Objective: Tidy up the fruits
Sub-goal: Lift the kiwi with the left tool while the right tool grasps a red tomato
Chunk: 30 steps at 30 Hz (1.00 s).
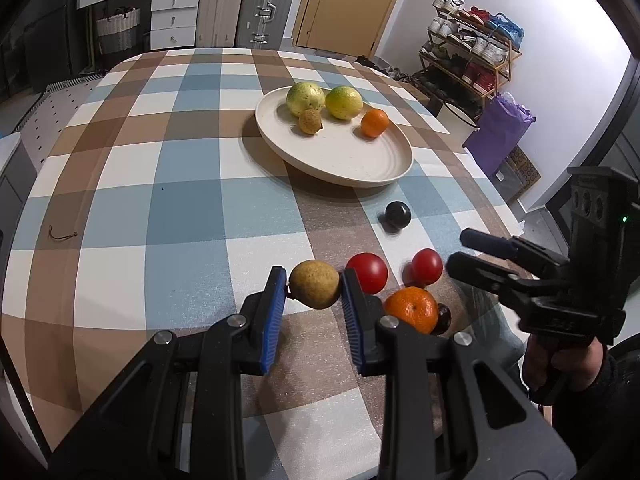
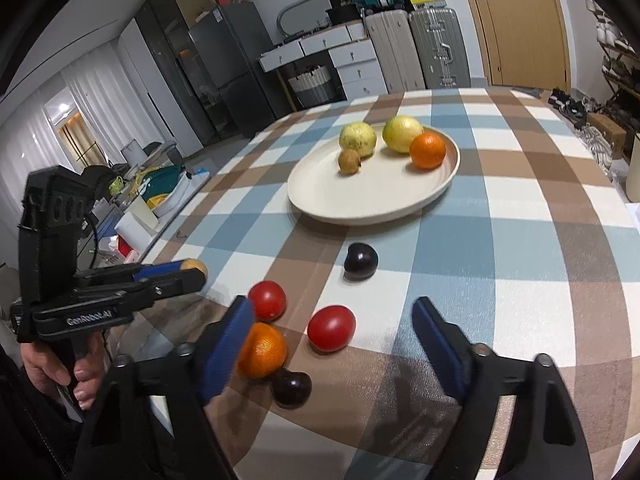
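Note:
My left gripper (image 1: 314, 285) is shut on a small yellow-brown fruit (image 1: 314, 284) just above the checked tablecloth. The fruit also shows in the right wrist view (image 2: 196, 266). My right gripper (image 2: 334, 322) is open and empty, its jaws wide apart over a red tomato (image 2: 331, 328). Near it lie a second tomato (image 2: 267, 300), an orange (image 2: 262, 350) and two dark plums (image 2: 292, 388) (image 2: 361, 261). The cream plate (image 1: 360, 160) holds two yellow-green fruits (image 1: 305, 98) (image 1: 344, 102), a small brown fruit (image 1: 309, 121) and an orange (image 1: 374, 123).
The table's right edge (image 1: 496, 196) is near the loose fruit. A shoe rack (image 1: 472, 52) and a purple bag (image 1: 500, 128) stand beyond it. Suitcases (image 1: 248, 4) and drawers (image 1: 172, 16) line the far wall. A small string (image 1: 62, 234) lies at the table's left.

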Motion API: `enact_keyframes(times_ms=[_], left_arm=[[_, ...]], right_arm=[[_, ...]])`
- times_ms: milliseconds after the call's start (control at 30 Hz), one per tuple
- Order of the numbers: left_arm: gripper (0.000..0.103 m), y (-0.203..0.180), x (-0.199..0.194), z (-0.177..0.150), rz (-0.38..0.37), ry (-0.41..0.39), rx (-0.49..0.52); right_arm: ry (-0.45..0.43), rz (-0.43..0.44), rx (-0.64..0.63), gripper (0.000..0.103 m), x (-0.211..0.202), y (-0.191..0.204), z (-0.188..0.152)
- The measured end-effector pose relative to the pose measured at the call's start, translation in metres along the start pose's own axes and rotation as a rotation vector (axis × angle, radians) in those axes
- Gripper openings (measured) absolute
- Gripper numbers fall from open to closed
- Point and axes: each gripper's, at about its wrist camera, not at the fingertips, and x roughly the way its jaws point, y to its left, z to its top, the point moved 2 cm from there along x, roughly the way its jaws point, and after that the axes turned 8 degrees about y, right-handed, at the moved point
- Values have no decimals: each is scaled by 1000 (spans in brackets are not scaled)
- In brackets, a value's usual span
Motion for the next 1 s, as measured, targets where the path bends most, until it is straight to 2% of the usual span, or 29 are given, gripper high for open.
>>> enact_keyframes(times_ms=[67,200,300,367,433,600,667,1000], left_arm=[[25,1,0,0,-2,1,-3],[25,3,-1,-1,-5,-1,-8],[25,7,-2,0,-14,-6,-17],[25,9,-3,2,-30,-8,-25],[25,11,-2,3,-40,-6,-36],[25,16,-1,11,-43,-9,-49],[25,16,-1,16,-45,-12,-51],[25,17,9,51,-44,-27,-56]], right_arm=[[11,-9,-8,66,4,1,0],[30,-14,-24,62,11,4,-1],[48,-21,-38,54,17,7,-1],[64,-40,-65,33,21,10,-2],[86,-58,-91,31,26,13,-3],[103,-32,-72,30,29,10,-1],[97,-36,-55,30,28,6,1],[1,53,8,30,6,-10,22]])
